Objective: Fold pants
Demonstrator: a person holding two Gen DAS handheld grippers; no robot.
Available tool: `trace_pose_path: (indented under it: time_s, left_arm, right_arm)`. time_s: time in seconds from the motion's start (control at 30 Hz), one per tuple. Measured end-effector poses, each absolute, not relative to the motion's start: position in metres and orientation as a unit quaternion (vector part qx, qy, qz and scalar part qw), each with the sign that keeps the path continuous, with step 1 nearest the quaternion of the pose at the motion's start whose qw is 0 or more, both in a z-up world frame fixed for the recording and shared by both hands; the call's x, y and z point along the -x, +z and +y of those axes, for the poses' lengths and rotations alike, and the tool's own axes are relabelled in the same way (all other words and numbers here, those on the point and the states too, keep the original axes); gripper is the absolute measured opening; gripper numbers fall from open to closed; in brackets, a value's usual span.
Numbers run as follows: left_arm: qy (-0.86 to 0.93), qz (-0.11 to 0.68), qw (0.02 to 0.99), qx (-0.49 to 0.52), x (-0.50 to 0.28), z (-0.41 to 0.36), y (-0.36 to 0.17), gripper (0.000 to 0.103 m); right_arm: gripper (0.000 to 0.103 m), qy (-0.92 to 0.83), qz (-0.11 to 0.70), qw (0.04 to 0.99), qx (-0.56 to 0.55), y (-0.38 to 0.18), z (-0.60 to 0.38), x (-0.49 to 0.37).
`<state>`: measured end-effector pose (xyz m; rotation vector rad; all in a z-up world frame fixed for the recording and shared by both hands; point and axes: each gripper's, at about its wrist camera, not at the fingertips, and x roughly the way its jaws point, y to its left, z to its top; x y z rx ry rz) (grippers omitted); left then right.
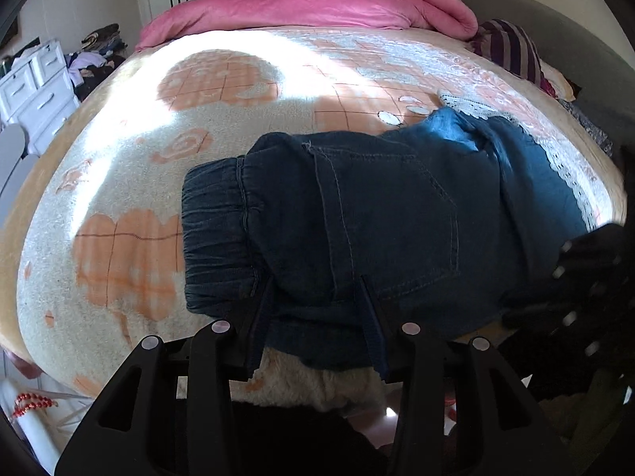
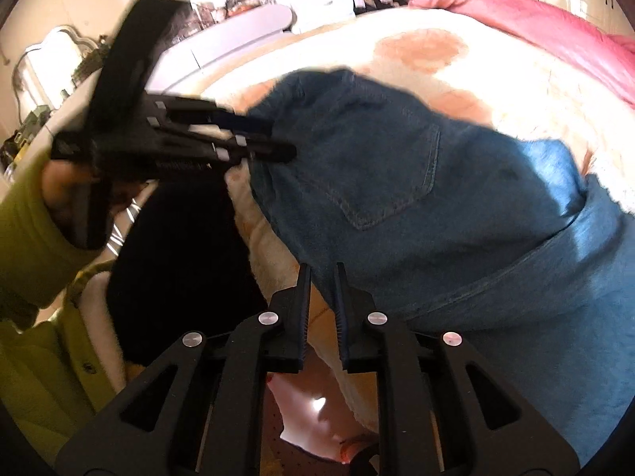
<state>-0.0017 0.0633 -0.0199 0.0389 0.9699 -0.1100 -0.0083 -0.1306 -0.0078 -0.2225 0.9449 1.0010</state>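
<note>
**Inspection: dark jeans lying folded at the near edge of the bed, 2 grippers at the hem side**

I start at the left of my left wrist view. A white chest of drawers (image 1: 33, 87) stands against the wall, with a heap of clothes (image 1: 99, 53) just beside it. The bed carries a cream blanket with orange patches (image 1: 131, 182), lit by a bright band of sun. A rolled pink duvet (image 1: 317, 4) lies across the far end.

The pants (image 1: 377, 222) lie on the blanket near the front edge, doubled over, elastic waistband to the left and 1 back pocket facing up. A lighter blue layer and a white lace trim (image 1: 563, 166) show at their right side.

My left gripper (image 1: 317, 301) sits at the near edge of the pants. Its jaws stand apart, with 1 finger (image 1: 371, 317) lying over the denim; I see no cloth pinched between them.

In the right wrist view the left gripper appears blurred at the left, held by a hand in a green sleeve (image 2: 27, 238). My right gripper (image 2: 323, 277) is at the lower edge of the pants. Its jaws are nearly together with a narrow gap; I cannot tell whether cloth is caught there.
</note>
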Motion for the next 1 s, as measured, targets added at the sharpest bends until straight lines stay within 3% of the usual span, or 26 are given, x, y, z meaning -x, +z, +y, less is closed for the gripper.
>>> trace_pose_path:
  time_s: [0.23,0.43,0.8,1.0]
  left_arm:
    - [-0.051,0.465,0.883,-0.028,0.002,0.062,-0.019,0.041]
    - [-0.058,0.461,0.885,-0.022,0.006,0.065,-0.02,0.041]
    - [-0.066,0.445,0.893,0.001,0.012,0.067,-0.008,0.042]
    - [-0.064,0.416,0.907,0.002,0.019,0.066,0.018,0.053]
  right_arm:
    - [0.026,0.428,0.405,0.804,0.081,0.015,-0.134,-0.011]
    - [0.03,0.372,0.489,0.785,0.078,-0.035,-0.124,-0.031]
    - [0.044,0.374,0.466,0.801,0.035,-0.009,-0.153,-0.024]
    - [0.056,0.348,0.436,0.83,0.016,0.016,-0.185,-0.026]
